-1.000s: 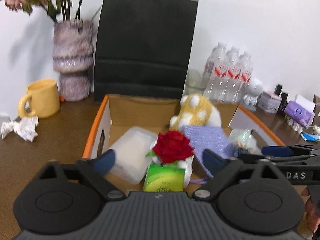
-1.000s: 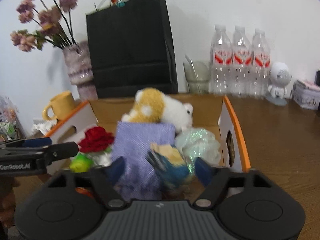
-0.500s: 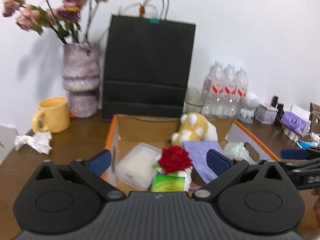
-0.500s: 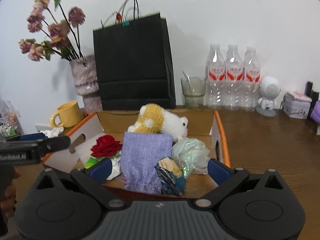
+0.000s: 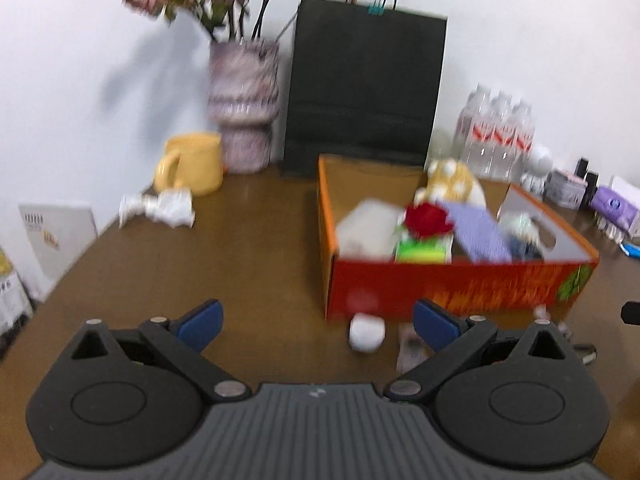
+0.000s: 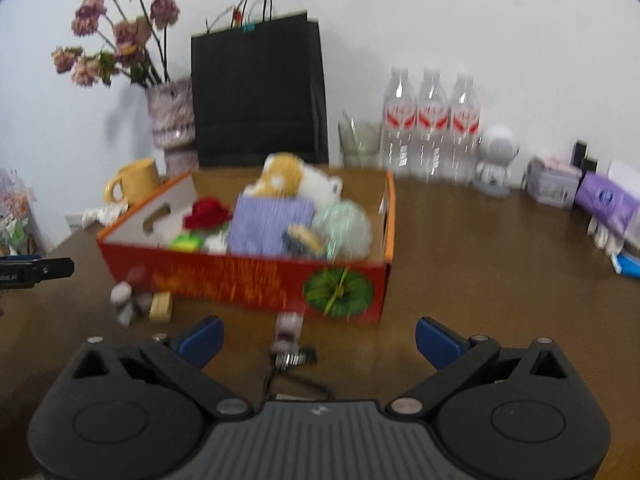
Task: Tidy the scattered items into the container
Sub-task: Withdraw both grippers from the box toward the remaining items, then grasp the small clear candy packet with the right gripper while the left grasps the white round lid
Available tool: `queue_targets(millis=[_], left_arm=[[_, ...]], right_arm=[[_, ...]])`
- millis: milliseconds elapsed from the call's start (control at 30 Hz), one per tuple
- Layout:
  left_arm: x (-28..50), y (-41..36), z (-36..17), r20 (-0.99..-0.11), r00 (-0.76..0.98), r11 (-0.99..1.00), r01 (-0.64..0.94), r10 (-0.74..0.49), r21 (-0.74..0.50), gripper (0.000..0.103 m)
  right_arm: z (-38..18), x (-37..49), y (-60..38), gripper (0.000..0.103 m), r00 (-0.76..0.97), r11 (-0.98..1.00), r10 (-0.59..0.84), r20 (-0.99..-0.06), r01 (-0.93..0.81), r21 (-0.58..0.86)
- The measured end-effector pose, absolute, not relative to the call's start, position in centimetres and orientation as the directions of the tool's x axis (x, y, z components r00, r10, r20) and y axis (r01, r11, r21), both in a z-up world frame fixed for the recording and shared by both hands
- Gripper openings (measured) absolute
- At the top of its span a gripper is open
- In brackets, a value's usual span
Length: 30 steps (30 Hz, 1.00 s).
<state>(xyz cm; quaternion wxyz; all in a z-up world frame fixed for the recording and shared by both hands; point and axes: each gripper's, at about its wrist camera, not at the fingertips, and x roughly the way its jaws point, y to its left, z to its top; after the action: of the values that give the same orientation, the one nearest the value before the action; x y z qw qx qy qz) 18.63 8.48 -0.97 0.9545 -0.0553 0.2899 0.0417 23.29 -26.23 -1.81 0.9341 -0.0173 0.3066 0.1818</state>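
The orange-red cardboard box (image 5: 440,288) (image 6: 240,276) holds a red rose (image 5: 428,218), a yellow-white plush toy (image 6: 288,178), a purple cloth (image 6: 270,224), a white tub (image 5: 368,228) and a snack packet (image 6: 302,238). On the table before its front wall lie a white round piece (image 5: 366,332), small pebble-like pieces (image 6: 128,300), a yellowish block (image 6: 161,306), a pinkish piece (image 6: 289,326) and a metal clip (image 6: 294,360). My left gripper (image 5: 316,322) and my right gripper (image 6: 318,336) both stand open and empty, short of the box.
Behind the box stand a black paper bag (image 6: 256,92), a vase of dried flowers (image 5: 242,104), a yellow mug (image 5: 192,166) and water bottles (image 6: 430,124). A crumpled tissue (image 5: 160,208) lies at the left. A white figure (image 6: 496,160) and small boxes (image 6: 600,200) line the right.
Both grippers drew back from over the box, so its front wall and the loose pieces before it now show. The right jaws opened and left the snack packet in the box.
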Motion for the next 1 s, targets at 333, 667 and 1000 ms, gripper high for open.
queue_targets(millis=[333,667,1000], left_arm=[[20.1,7.5,-2.5,-0.599,0.8,0.994,-0.095,0.04,-0.061,0.103],[24.2,6.8,-3.9,-0.632,0.773,0.995,-0.093,0.054,-0.028,0.089],[24.7,5.2,-5.2,-0.645,0.764,1.0,-0.017,0.025,0.018,0.031]], right_arm=[[-4.3,24.2,-22.9,0.084,0.69,0.911,0.356,-0.63,-0.406,0.07],[-5.8,28.8,-20.9,0.056,0.647,0.914,0.337,-0.684,-0.4,0.072],[-6.6,28.5,-21.0,0.02,0.656,0.916,0.324,-0.682,-0.399,0.051]])
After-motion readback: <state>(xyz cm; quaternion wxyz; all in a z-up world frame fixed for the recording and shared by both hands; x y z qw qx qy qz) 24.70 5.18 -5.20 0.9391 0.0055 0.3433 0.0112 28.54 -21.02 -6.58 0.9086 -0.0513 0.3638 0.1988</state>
